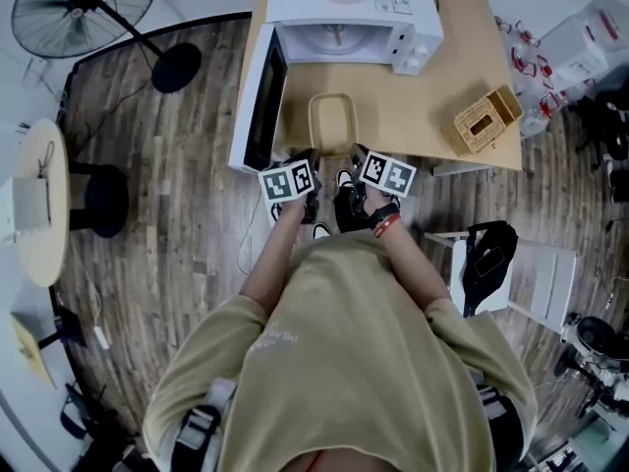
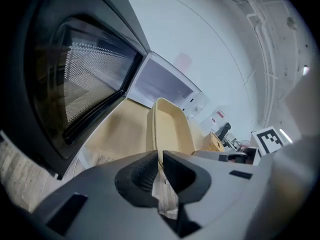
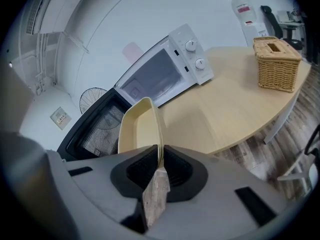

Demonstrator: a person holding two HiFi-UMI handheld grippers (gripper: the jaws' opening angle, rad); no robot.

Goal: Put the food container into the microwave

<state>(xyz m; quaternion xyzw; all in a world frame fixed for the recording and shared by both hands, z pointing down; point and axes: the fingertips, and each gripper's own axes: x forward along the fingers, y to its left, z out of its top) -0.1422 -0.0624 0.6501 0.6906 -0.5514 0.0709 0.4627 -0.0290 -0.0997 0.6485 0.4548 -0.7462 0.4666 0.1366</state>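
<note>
While I look down in the head view, the container [image 1: 331, 124] lies at the near edge of the surface [image 1: 462, 57], straight before the microwave [image 1: 339, 16] at the far left corner. Its door [image 1: 259, 96] stands wide open past the left edge. My left claw [image 1: 309, 157] and right claw [image 1: 354, 155] meet the container's near rim side by side. A basket [image 1: 486, 119] sits by the right edge, well apart.

Through the left gripper view, my left claw [image 2: 160, 156] is pinched almost closed on the container's [image 2: 170, 129] thin rim, the wall caught between its pads. The door [image 2: 75, 84] fills the left.

Through the right gripper view, my right claw [image 3: 160, 156] is clamped on the same rim in the same way, with the microwave [image 3: 165, 69] beyond. I cannot tell whether the base rests on the surface or rides just above it.

I judge the step in hand to be the carry forward into the microwave. To do it well I should move both claws level and together so the rim does not twist. The base should lift clear of the sill and stay off the door, and I should let go only once it sits flat inside.
</note>
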